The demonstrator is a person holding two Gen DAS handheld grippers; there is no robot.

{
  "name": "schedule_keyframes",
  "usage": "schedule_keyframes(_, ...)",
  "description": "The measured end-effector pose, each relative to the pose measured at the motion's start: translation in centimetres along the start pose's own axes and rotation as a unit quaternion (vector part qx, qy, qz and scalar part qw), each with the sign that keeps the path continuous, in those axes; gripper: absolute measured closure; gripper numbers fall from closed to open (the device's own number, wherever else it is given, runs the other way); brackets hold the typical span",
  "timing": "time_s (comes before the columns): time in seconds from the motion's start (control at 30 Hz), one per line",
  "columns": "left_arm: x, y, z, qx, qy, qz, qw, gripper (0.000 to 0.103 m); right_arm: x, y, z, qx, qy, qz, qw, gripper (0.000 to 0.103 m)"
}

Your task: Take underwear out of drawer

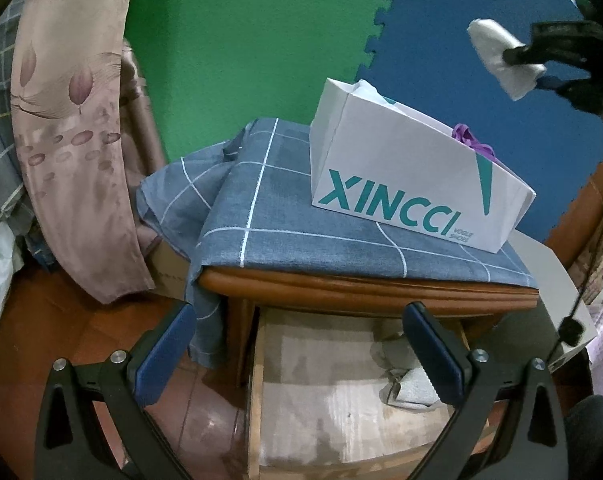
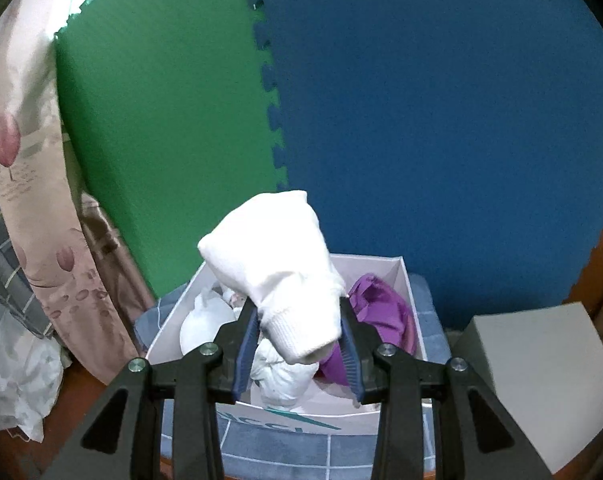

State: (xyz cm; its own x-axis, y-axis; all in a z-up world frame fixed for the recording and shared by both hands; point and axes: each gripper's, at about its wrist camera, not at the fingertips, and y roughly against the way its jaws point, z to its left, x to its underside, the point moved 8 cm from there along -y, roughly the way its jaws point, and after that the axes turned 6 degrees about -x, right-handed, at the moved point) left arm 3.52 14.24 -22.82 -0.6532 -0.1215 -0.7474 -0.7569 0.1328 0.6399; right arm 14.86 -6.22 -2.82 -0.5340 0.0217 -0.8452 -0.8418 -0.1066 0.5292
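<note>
The box's (image 2: 285, 420) lettering hides behind the right tongs (image 2: 301, 334); the drawer's (image 1: 257, 400) crumpled grey cloth (image 1: 405, 384) is perhaps underwear.

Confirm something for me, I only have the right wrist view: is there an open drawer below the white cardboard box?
Observer: Yes, a wooden drawer stands pulled out, beneath the blue-grey checked cloth that the box sits on.
Operator: Anything left inside?
Observer: A crumpled grey garment lies at its right side.
Operator: And the left gripper?
Observer: The left gripper hovers open above the drawer, holding nothing.
</note>
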Motion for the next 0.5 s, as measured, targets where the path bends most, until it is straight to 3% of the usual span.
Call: schedule_keyframes(0.5,-0.1,0.1,0.0,0.013,0.011,0.008,0.9998,0.001,4.9,-7.0,0.1,0.014,-0.016,0.057,0.998,0.065)
